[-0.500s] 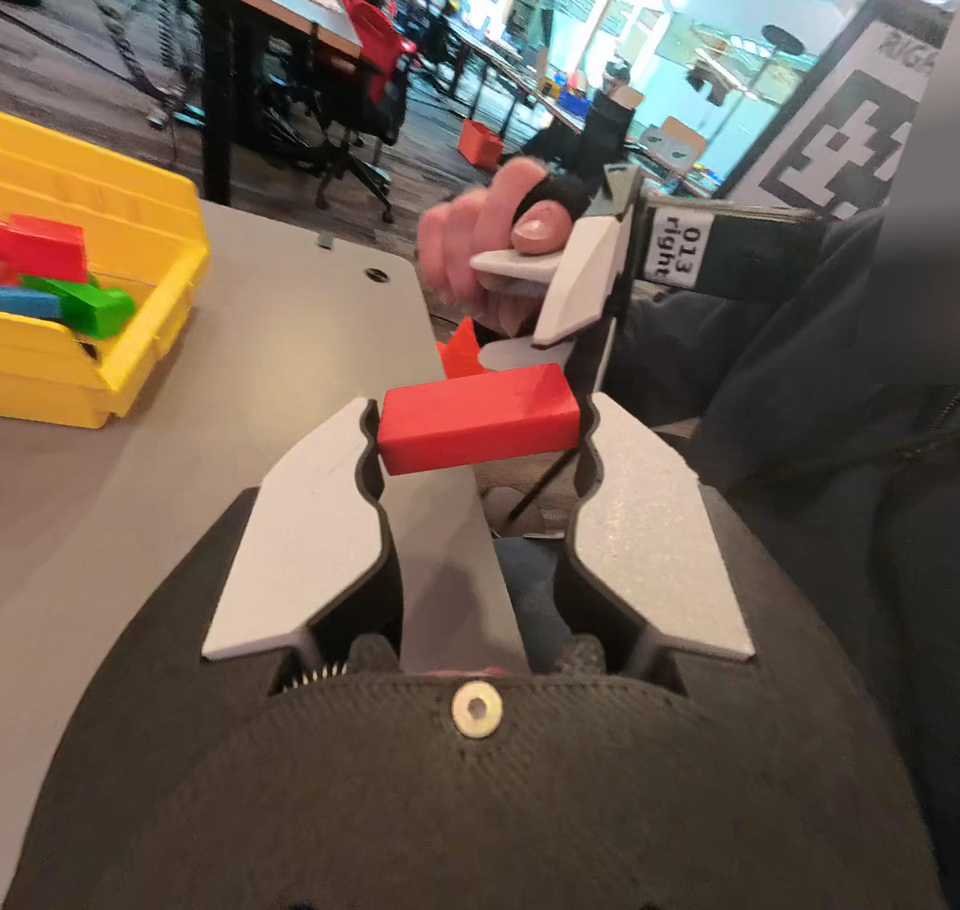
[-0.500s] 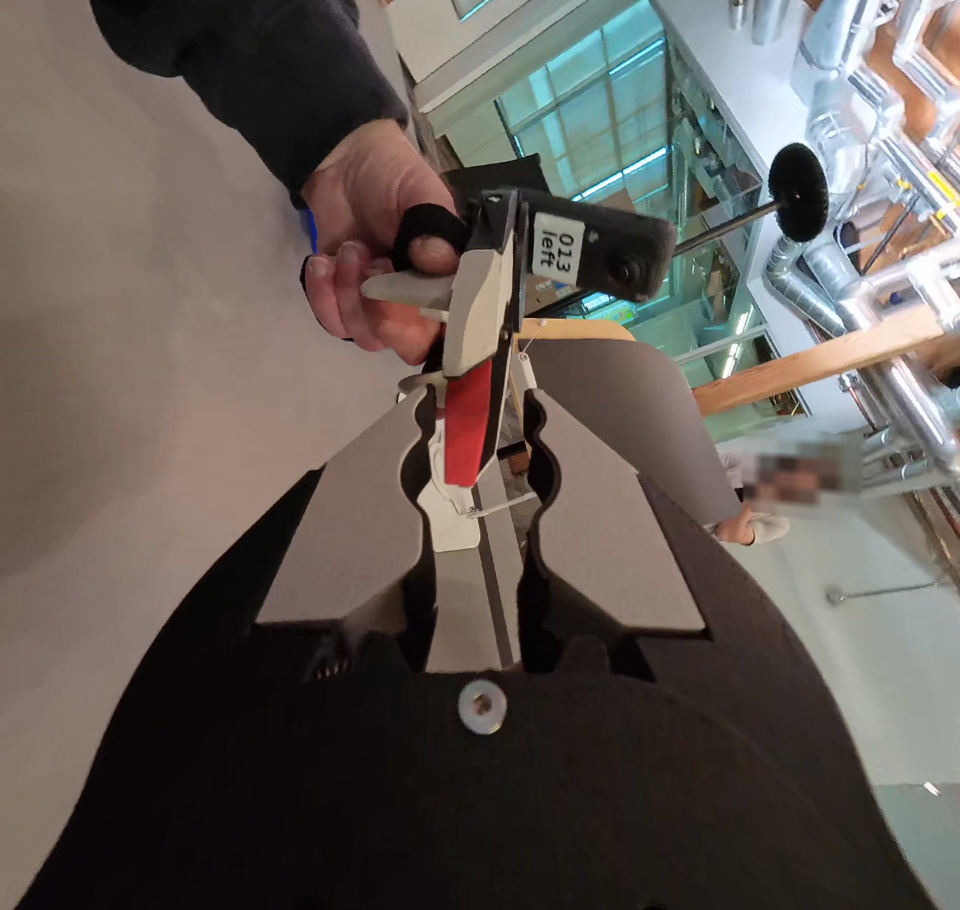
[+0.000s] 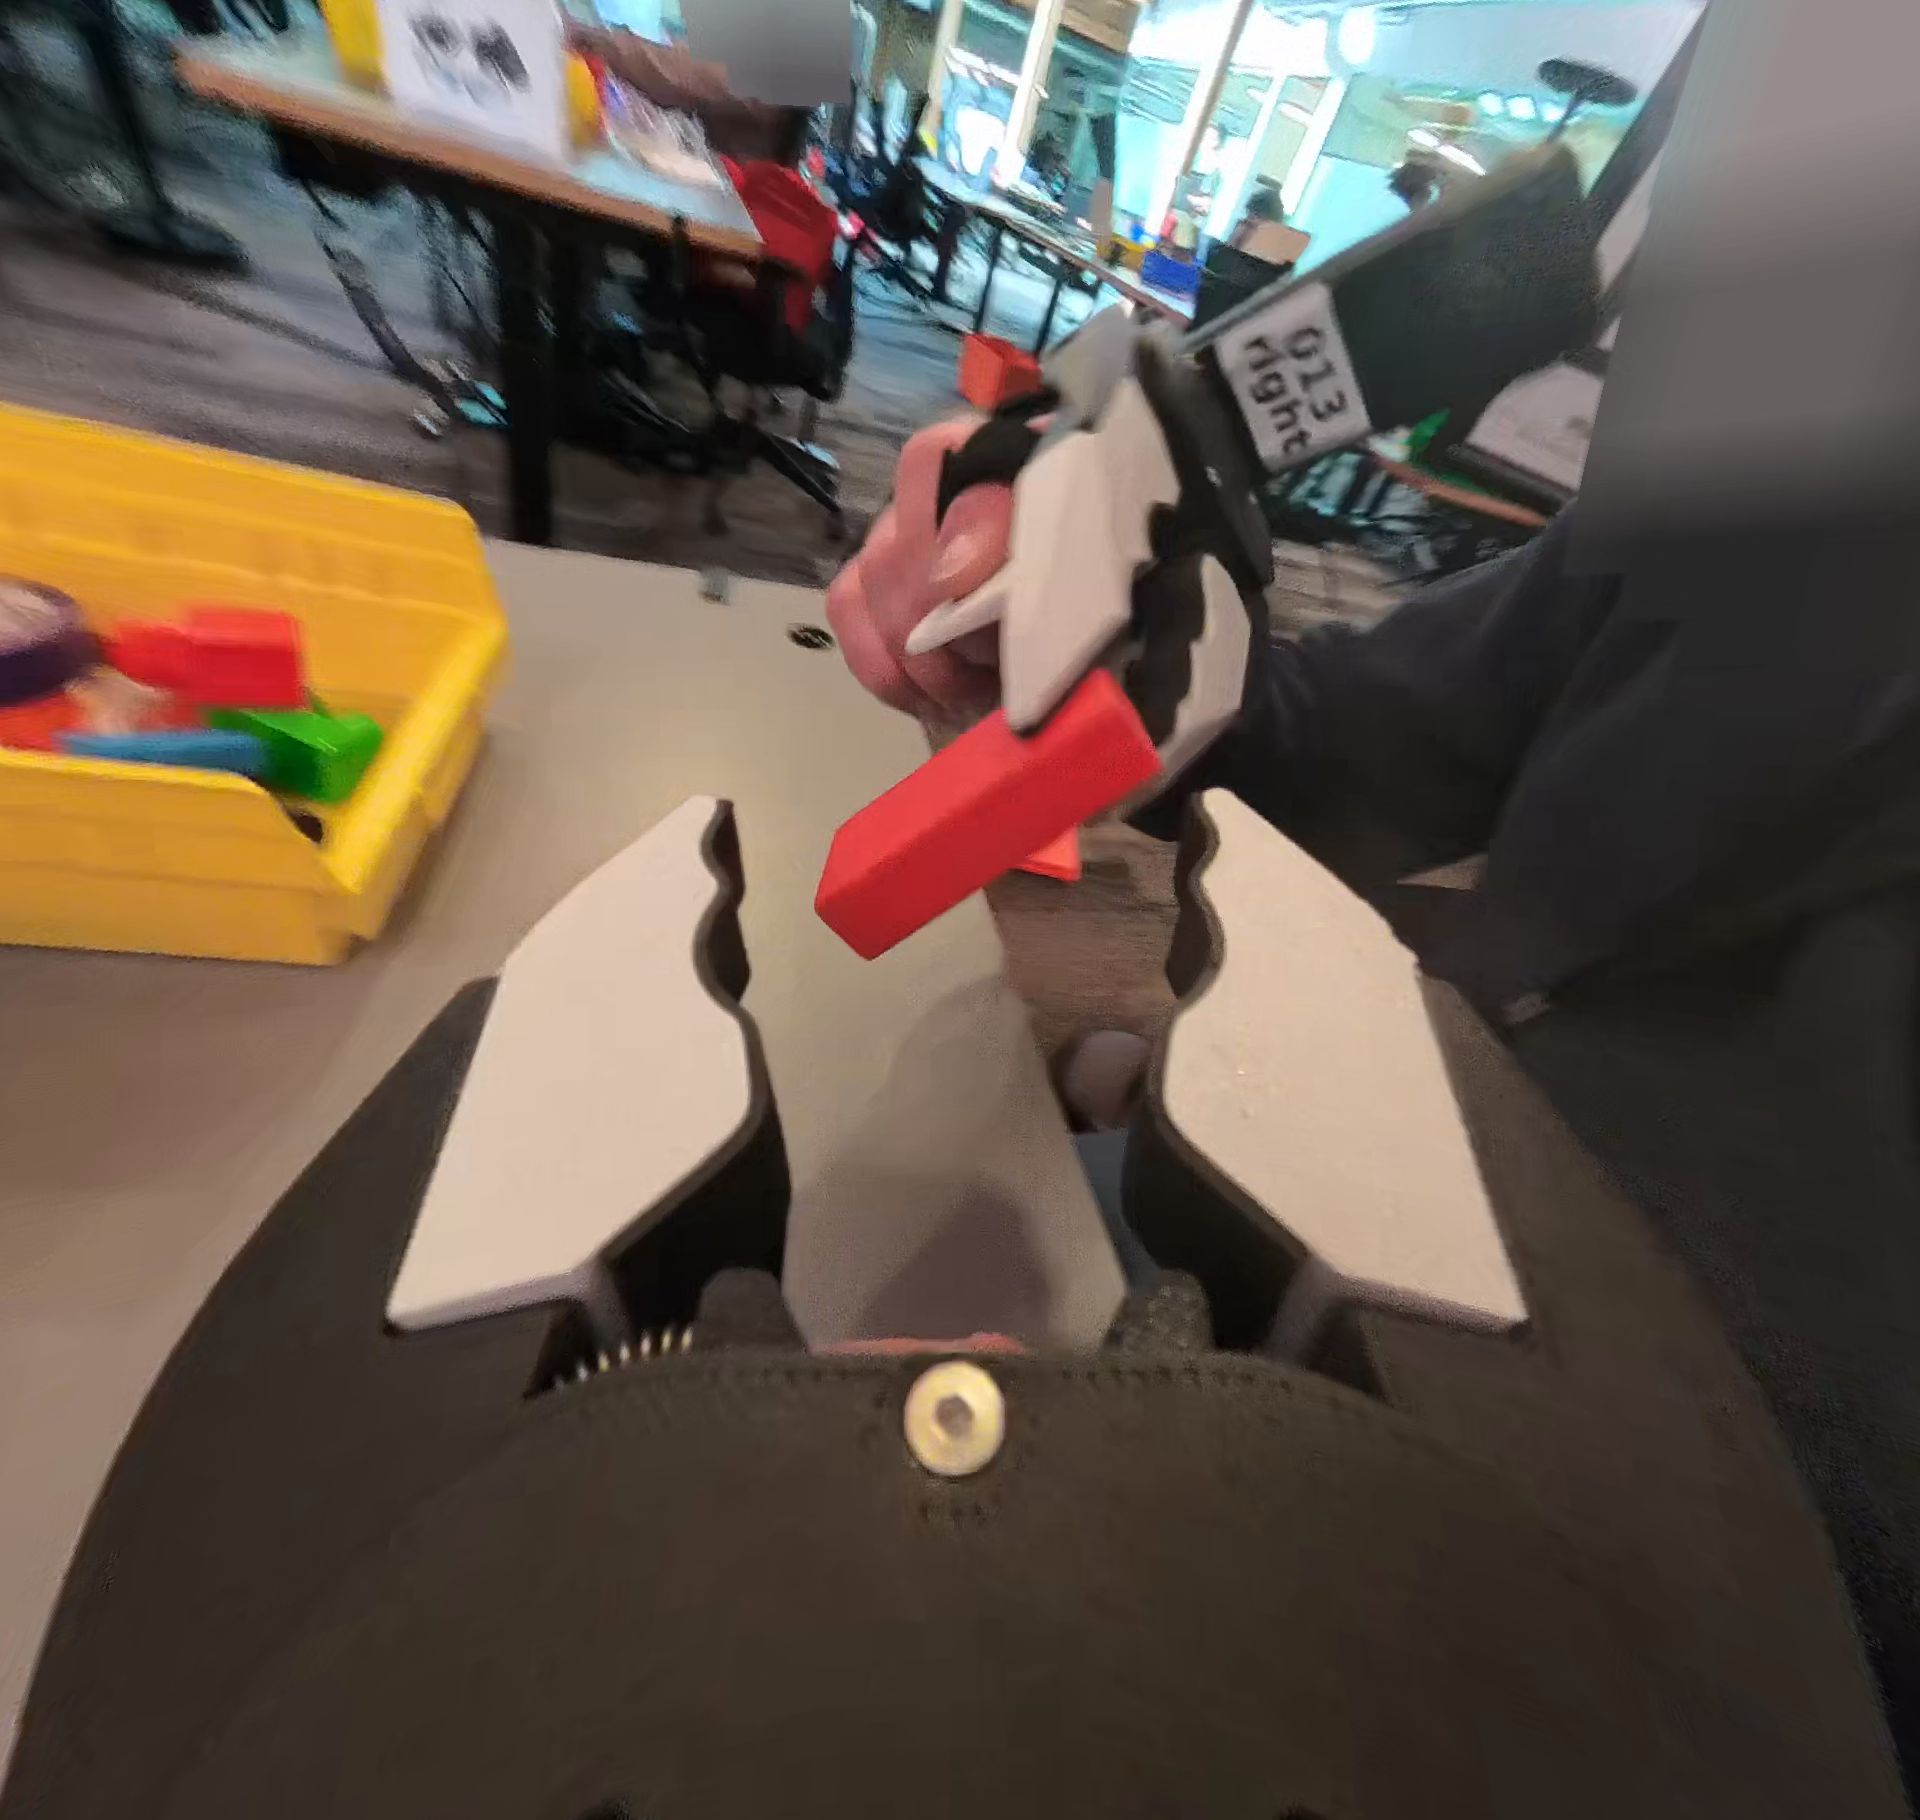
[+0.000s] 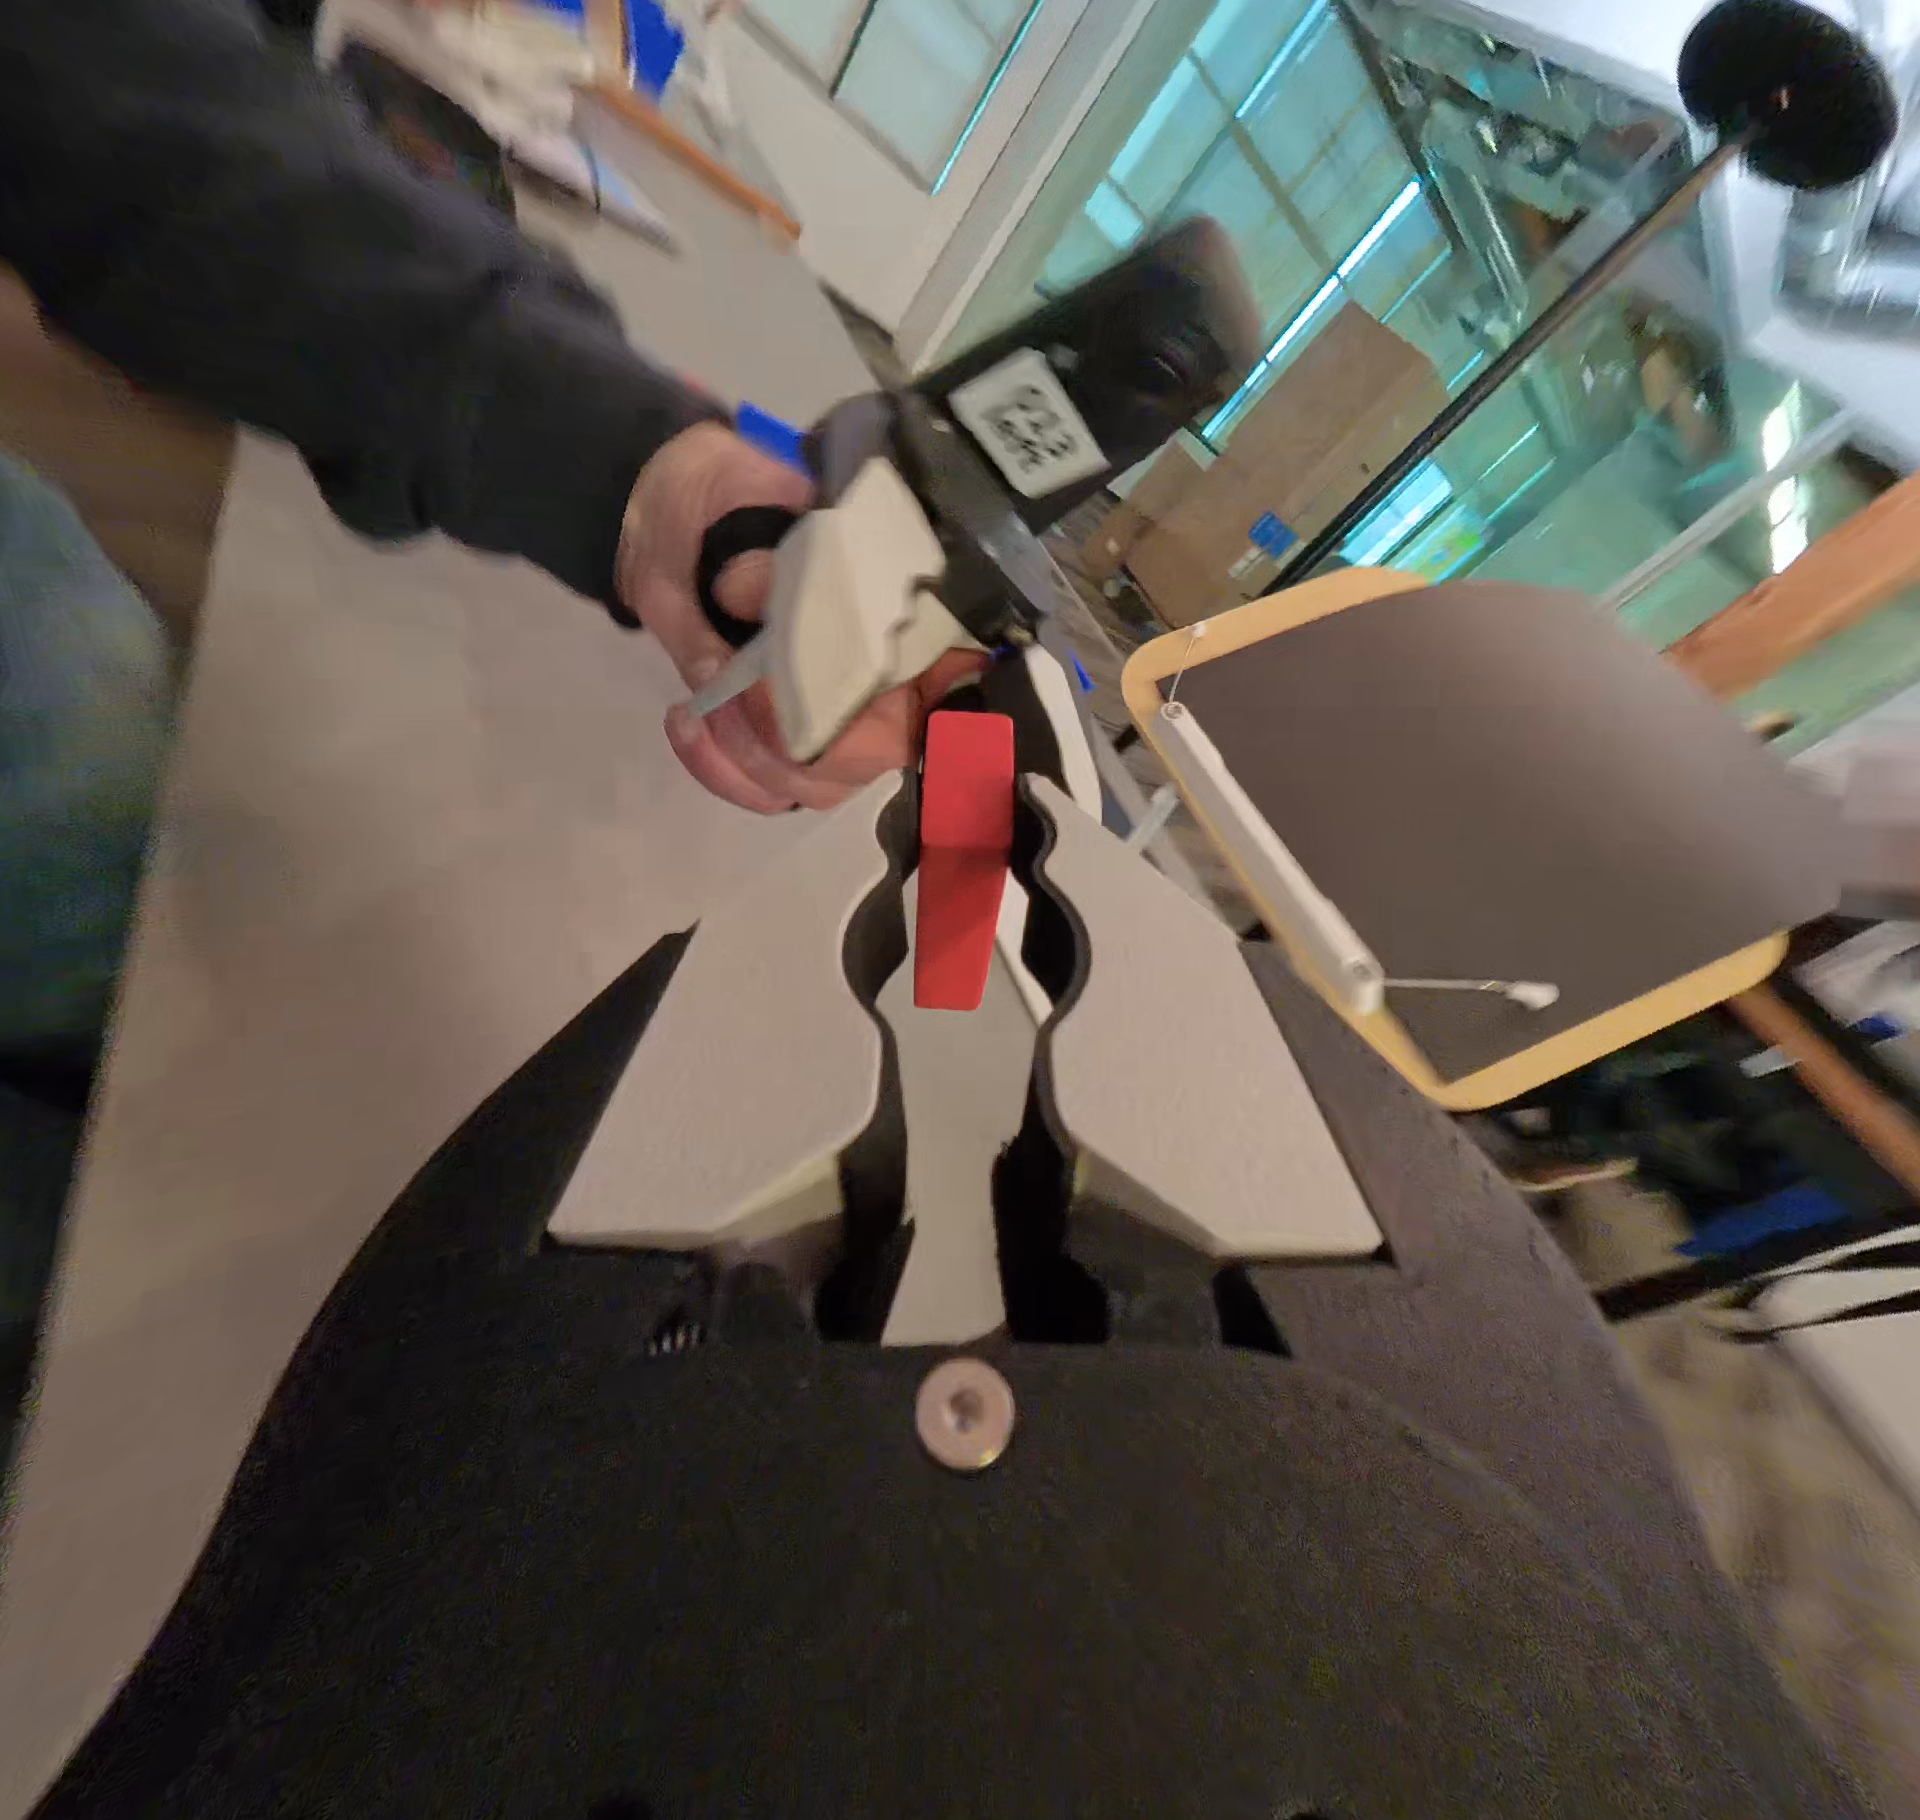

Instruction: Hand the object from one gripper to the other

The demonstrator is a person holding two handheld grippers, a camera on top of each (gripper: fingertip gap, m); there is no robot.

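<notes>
One red block (image 4: 962, 856) sits clamped in the right gripper (image 4: 966, 814); the left gripper (image 3: 961, 866) gapes apart, seemingly clear of it, yellow bin (image 3: 343, 866) at nine o'clock.

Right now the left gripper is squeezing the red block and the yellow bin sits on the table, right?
Not quite. The right gripper is squeezing the red block, as the right wrist view shows; the left gripper is open. The yellow bin does sit on the table.
</notes>
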